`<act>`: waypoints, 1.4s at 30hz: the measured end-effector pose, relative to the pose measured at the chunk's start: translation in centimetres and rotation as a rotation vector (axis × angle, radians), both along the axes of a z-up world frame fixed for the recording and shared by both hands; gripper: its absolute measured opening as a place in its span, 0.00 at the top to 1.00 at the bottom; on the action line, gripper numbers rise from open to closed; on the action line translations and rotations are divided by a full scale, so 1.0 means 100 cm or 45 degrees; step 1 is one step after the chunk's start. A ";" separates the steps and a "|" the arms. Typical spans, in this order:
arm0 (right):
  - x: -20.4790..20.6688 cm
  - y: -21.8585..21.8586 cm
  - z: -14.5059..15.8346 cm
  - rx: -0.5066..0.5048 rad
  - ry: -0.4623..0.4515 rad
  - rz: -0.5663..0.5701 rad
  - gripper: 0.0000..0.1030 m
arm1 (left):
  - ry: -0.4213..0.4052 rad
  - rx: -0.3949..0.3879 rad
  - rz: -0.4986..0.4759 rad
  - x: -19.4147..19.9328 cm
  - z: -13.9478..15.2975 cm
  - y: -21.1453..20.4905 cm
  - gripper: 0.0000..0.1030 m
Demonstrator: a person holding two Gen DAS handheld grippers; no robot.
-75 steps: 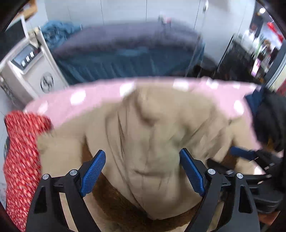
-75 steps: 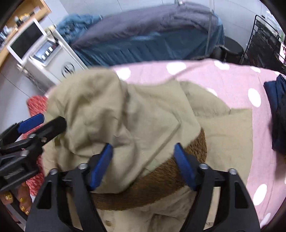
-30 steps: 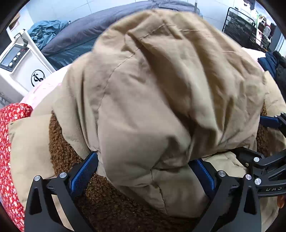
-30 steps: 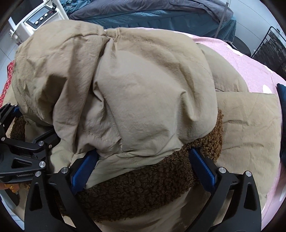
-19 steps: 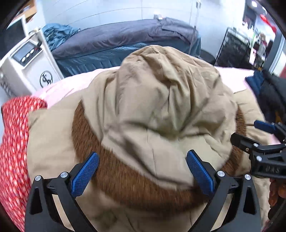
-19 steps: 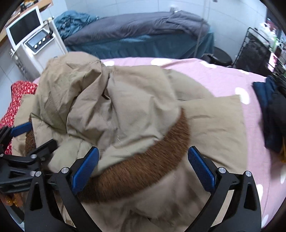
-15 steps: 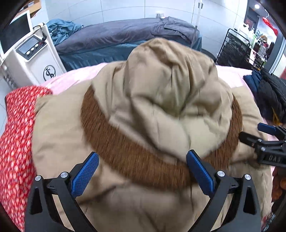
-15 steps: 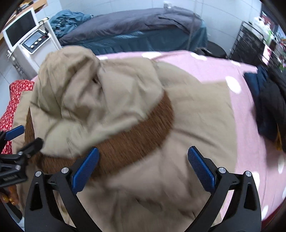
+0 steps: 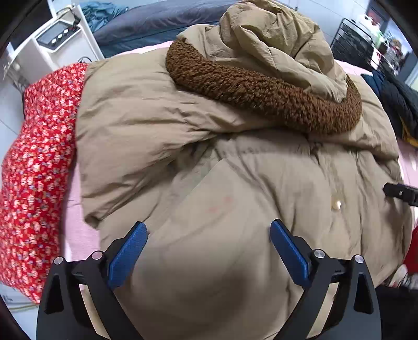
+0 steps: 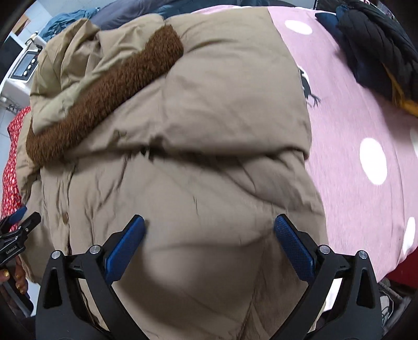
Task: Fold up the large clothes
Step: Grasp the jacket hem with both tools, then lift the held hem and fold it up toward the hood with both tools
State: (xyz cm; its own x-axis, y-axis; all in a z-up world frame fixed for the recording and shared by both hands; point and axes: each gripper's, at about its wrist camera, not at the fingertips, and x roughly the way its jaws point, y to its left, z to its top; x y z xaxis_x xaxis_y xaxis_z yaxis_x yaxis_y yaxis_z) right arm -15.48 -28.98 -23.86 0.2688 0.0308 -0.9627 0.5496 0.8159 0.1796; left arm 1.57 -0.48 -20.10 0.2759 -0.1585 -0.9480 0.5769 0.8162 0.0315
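A tan padded coat point(image 9: 235, 167) lies on the pink dotted bed cover point(image 10: 352, 136). It also fills the right wrist view point(image 10: 198, 146). Its hood with brown fleece trim point(image 9: 261, 89) is folded down onto the coat's back, and the trim also shows in the right wrist view point(image 10: 104, 91). My left gripper point(image 9: 207, 235) is open and empty over the coat's near left part. My right gripper point(image 10: 209, 230) is open and empty over the near right part. Each gripper's tip shows at the edge of the other's view.
A red floral garment point(image 9: 34, 162) lies left of the coat. Dark navy and black clothes point(image 10: 378, 52) are piled at the bed's far right. A white machine point(image 9: 52, 44) and a bed with grey-blue covers point(image 9: 146, 18) stand behind.
The hood was let go and now lies flat on the coat. Both grippers have drawn back toward the near hem, and stay open.
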 end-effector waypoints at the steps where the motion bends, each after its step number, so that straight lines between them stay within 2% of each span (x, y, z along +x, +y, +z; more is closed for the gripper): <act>1: -0.001 0.003 0.000 0.004 0.007 0.020 0.05 | 0.000 -0.002 0.000 0.000 0.001 0.005 0.10; 8: -0.008 0.018 0.005 -0.061 0.059 0.090 0.05 | 0.014 -0.051 0.153 0.028 0.014 0.062 0.10; 12: -0.009 0.021 0.011 -0.102 0.078 0.114 0.05 | 0.013 -0.038 0.245 0.040 0.015 0.103 0.10; 14: -0.010 0.021 0.012 -0.111 0.085 0.123 0.05 | 0.045 -0.045 0.281 0.043 0.013 0.118 0.10; 21: -0.019 0.017 0.018 -0.095 0.102 0.146 0.05 | 0.196 -0.190 0.337 0.030 0.004 0.154 0.10; 25: -0.043 -0.004 0.028 -0.046 0.038 0.123 0.05 | 0.262 -0.300 0.335 0.020 0.009 0.168 0.10; 28: -0.063 -0.032 0.028 0.028 0.006 0.019 0.05 | 0.304 -0.359 0.333 0.018 0.011 0.189 0.10; 32: -0.097 -0.072 0.013 0.256 -0.042 -0.157 0.05 | 0.356 -0.396 0.332 0.026 0.002 0.202 0.08; 34: -0.113 -0.082 -0.003 0.378 -0.032 -0.216 0.05 | 0.401 -0.413 0.347 0.019 -0.006 0.195 0.08; 37: -0.131 -0.083 -0.027 0.503 0.009 -0.247 0.05 | 0.446 -0.377 0.341 0.020 -0.025 0.186 0.07; 39: -0.140 -0.081 -0.035 0.562 -0.004 -0.255 0.05 | 0.451 -0.323 0.311 0.013 -0.035 0.179 0.07; 42: -0.147 -0.070 -0.042 0.658 -0.020 -0.216 0.05 | 0.484 -0.341 0.326 0.008 -0.045 0.176 0.07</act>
State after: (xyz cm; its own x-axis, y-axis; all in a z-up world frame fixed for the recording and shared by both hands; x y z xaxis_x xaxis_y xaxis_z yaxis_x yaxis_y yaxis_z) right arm -30.20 -35.93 -28.09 0.3257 0.4539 -0.8294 0.6598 0.5192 0.5432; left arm 2.39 17.12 -24.59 -0.0182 -0.3817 -0.9241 0.2883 0.8830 -0.3704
